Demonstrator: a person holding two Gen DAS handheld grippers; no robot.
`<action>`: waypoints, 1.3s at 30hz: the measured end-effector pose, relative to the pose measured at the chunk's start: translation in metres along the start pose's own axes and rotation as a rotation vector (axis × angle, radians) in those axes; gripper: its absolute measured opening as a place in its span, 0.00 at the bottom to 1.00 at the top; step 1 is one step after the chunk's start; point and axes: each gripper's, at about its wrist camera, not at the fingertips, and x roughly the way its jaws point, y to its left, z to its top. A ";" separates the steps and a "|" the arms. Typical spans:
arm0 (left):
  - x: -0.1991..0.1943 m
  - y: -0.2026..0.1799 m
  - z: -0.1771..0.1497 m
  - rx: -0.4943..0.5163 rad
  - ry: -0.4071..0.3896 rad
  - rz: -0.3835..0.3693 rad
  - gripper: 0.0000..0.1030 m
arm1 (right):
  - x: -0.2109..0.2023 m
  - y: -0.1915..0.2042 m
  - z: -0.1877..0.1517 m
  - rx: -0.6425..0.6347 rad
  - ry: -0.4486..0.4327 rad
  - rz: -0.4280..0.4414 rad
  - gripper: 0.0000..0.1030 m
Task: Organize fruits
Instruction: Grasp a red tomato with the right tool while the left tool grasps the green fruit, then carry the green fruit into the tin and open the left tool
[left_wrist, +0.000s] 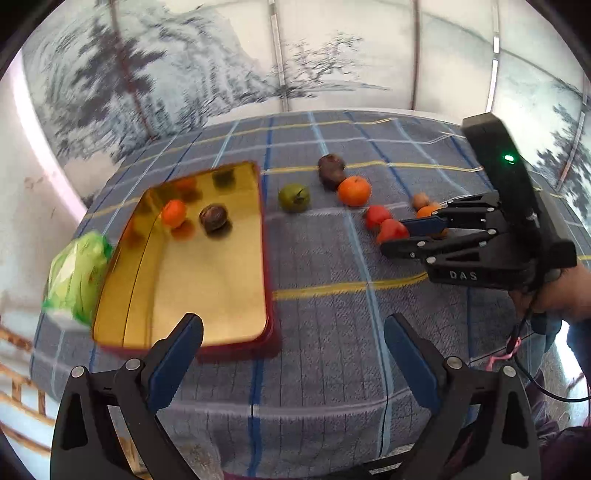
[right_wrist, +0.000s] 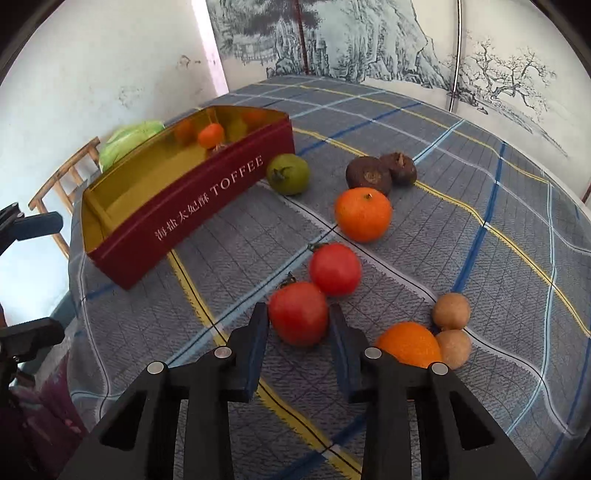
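Note:
A red toffee tin (left_wrist: 207, 295) (right_wrist: 177, 206) with a gold inside holds a small orange (left_wrist: 173, 213) (right_wrist: 210, 135) and a dark brown fruit (left_wrist: 213, 218). On the checked cloth lie a green fruit (left_wrist: 294, 198) (right_wrist: 288, 174), two dark brown fruits (right_wrist: 369, 175), an orange (left_wrist: 354, 190) (right_wrist: 363, 214), two red tomatoes and small brown fruits (right_wrist: 451, 311). My right gripper (right_wrist: 299, 325) (left_wrist: 397, 236) is open with its fingers either side of the near tomato (right_wrist: 298, 314) (left_wrist: 391, 229). My left gripper (left_wrist: 293, 343) is open and empty above the cloth, right of the tin's near end.
A second orange (right_wrist: 410, 343) lies just right of my right gripper. A green bag (left_wrist: 77, 273) lies left of the tin at the table's edge. A wooden chair (right_wrist: 62, 184) stands beyond that edge. Painted wall panels stand behind the table.

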 end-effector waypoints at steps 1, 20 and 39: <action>-0.002 -0.001 0.006 0.026 -0.017 -0.015 0.94 | -0.006 -0.001 -0.001 0.005 -0.018 0.001 0.32; 0.095 -0.053 0.119 0.914 0.166 -0.169 0.77 | -0.073 -0.128 -0.078 0.390 -0.180 -0.088 0.33; 0.193 -0.010 0.130 0.753 0.466 -0.278 0.32 | -0.067 -0.132 -0.080 0.422 -0.174 -0.036 0.33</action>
